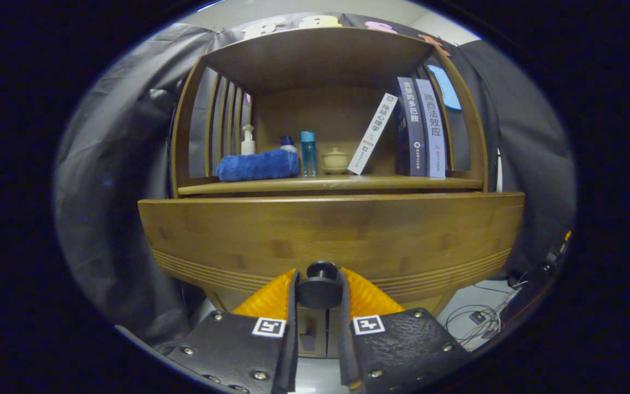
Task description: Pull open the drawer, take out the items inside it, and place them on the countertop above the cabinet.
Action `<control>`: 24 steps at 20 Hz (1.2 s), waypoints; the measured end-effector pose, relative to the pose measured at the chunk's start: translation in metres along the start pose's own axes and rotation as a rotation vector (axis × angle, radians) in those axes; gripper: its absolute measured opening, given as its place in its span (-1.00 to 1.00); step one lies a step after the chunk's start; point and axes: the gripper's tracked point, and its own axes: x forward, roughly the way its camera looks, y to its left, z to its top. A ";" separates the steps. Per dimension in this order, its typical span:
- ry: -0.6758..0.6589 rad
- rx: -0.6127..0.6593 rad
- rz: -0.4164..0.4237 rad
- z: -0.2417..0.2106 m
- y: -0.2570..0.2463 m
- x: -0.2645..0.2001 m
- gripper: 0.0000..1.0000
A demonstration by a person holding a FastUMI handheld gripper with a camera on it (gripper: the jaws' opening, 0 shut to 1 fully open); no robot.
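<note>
A wooden cabinet's drawer front [331, 235] spans the view just ahead of me, below the countertop [326, 186]. Its round dark knob [320, 285] sits between my two fingers, and my gripper [319, 290] is shut on it, one finger pressing each side. The drawer looks closed or barely out; its inside is hidden. On the countertop, under a wooden shelf hood, lie a rolled blue towel [258, 165], a white pump bottle [248, 140], a small clear-blue bottle [308, 154], a little tan lidded pot [335, 161] and several books [421, 128], one leaning.
Black cloth hangs on both sides of the cabinet. Cables and a small device [479, 317] lie on the pale floor to the right, below the drawer. The countertop has bare wood in front of the towel and books.
</note>
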 end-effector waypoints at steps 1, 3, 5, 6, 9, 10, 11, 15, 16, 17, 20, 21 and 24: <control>-0.004 0.003 0.004 -0.001 0.000 -0.006 -0.38; -0.003 0.000 0.006 -0.005 0.000 -0.017 -0.38; -0.004 -0.006 0.005 -0.007 0.001 -0.026 -0.38; 0.016 -0.008 0.006 -0.011 0.000 -0.030 -0.38; 0.009 -0.003 0.008 -0.012 0.001 -0.039 -0.38; 0.014 -0.001 0.006 -0.014 0.001 -0.042 -0.38; 0.013 0.007 0.003 -0.014 0.001 -0.043 -0.38; 0.012 0.018 -0.007 -0.017 0.003 -0.051 -0.38; 0.013 0.018 -0.004 -0.017 0.003 -0.053 -0.38; 0.011 0.021 -0.002 -0.017 0.004 -0.054 -0.38; 0.016 0.021 -0.001 -0.019 0.005 -0.060 -0.38; 0.017 0.026 0.000 -0.019 0.005 -0.062 -0.38; 0.023 0.030 0.003 -0.022 0.006 -0.070 -0.38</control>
